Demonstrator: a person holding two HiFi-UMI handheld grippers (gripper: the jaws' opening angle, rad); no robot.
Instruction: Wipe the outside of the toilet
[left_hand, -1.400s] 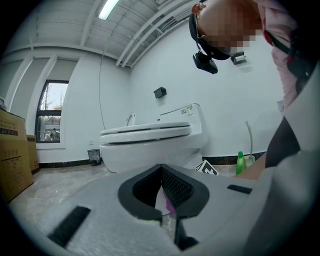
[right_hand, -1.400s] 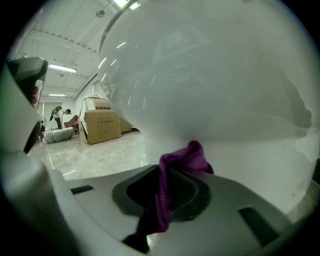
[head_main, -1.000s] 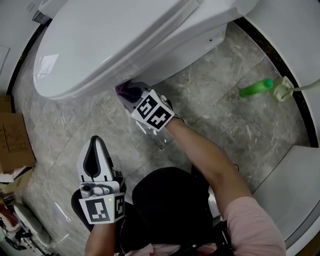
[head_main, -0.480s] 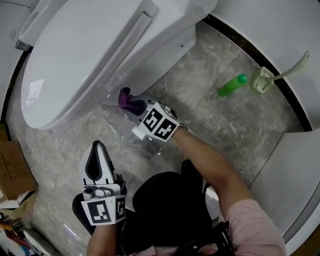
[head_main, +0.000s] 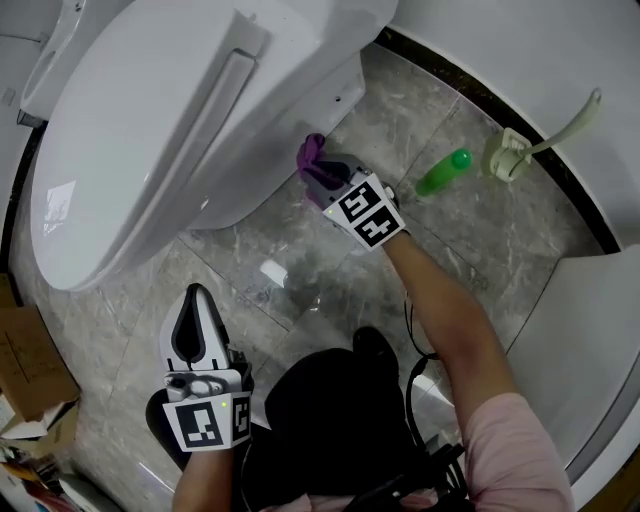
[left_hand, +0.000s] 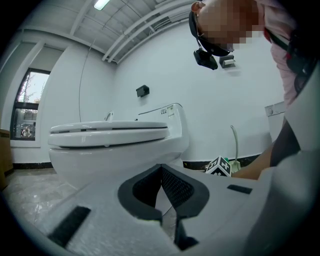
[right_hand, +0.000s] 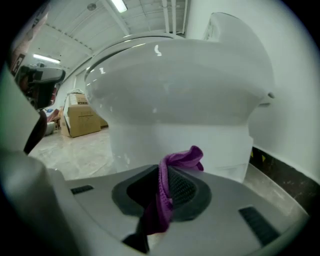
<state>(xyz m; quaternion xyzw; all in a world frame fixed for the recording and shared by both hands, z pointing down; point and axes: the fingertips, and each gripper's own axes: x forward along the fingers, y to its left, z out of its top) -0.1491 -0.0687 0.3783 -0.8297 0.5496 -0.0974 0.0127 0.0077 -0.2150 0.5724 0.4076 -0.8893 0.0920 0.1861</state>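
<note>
A white toilet with its lid down fills the upper left of the head view; its base stands close ahead in the right gripper view. My right gripper is shut on a purple cloth and holds it at the side of the toilet's base, close to or touching it. The cloth sticks out from between the jaws. My left gripper hangs low over the floor in front of the bowl, shut and empty, well away from the toilet.
A green bottle lies on the grey marble floor by the dark skirting, with a pale toilet brush holder beside it. Cardboard boxes stand at the left edge. White curved walls close the right side.
My right gripper has carried the purple cloth from under the bowl's front back along the base toward the rear. The left gripper has stayed where it was.
</note>
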